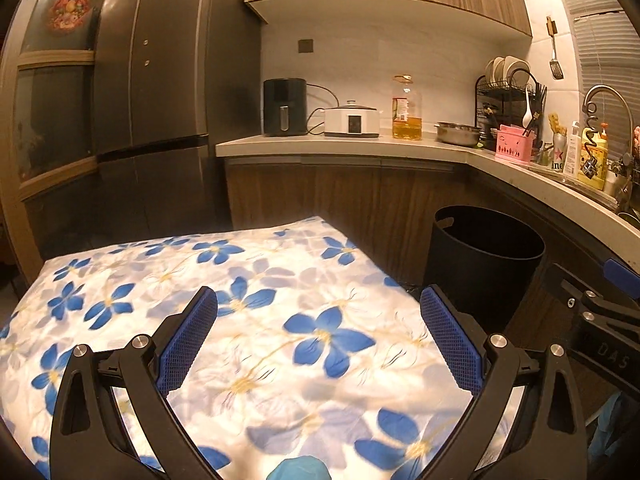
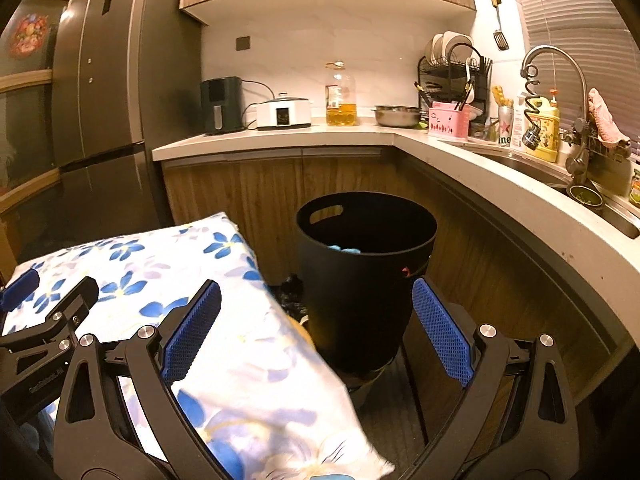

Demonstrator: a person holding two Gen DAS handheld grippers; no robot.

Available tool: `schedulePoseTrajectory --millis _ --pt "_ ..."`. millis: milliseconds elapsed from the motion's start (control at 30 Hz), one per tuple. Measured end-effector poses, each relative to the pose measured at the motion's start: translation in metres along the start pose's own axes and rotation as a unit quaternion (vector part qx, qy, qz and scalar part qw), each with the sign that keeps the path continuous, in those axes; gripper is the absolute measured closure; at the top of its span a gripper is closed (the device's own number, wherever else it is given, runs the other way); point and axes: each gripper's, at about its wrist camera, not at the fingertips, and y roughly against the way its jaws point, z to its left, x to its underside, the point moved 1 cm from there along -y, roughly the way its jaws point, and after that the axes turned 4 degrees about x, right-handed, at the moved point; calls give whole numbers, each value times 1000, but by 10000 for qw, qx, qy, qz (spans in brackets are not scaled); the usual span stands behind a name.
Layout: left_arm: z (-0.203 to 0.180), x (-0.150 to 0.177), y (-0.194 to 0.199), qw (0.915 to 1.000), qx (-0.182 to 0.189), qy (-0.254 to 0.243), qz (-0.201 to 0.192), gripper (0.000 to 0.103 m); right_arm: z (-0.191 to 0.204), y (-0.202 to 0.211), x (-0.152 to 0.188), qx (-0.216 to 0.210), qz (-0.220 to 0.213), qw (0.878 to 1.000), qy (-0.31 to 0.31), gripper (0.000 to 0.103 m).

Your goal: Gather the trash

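left tongs (image 1: pixel 318 328) wide, empty; right tongs (image 2: pixel 316 320) wide, empty; bin (image 2: pixel 364 280) holds blue scraps (image 2: pixel 346 249)

Each black hand-held gripper (image 1: pixel 319 332) has blue meshed pads (image 1: pixel 188 338), silver screws.

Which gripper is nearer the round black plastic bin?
Right. The right gripper faces the round black plastic bin; the left gripper hangs over the blue-flowered tablecloth, bin off to its right.
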Motion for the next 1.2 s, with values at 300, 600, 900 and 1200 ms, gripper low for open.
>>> schedulePoseTrajectory --millis 300,600,900,1200 --pt "22 19 24 9999 23 104 63 6 19 31 15 -25 -45 9999 97 8" --pt "34 28 40 9998 12 173 60 6 29 45 21 -8 -86 9999 92 8" --pt "37 30 47 9998 38 206 28 6 35 53 21 -16 -141 9998 119 8" --pt "38 30 51 9997 94 238 14 6 37 58 21 -10 -174 9998 121 8"
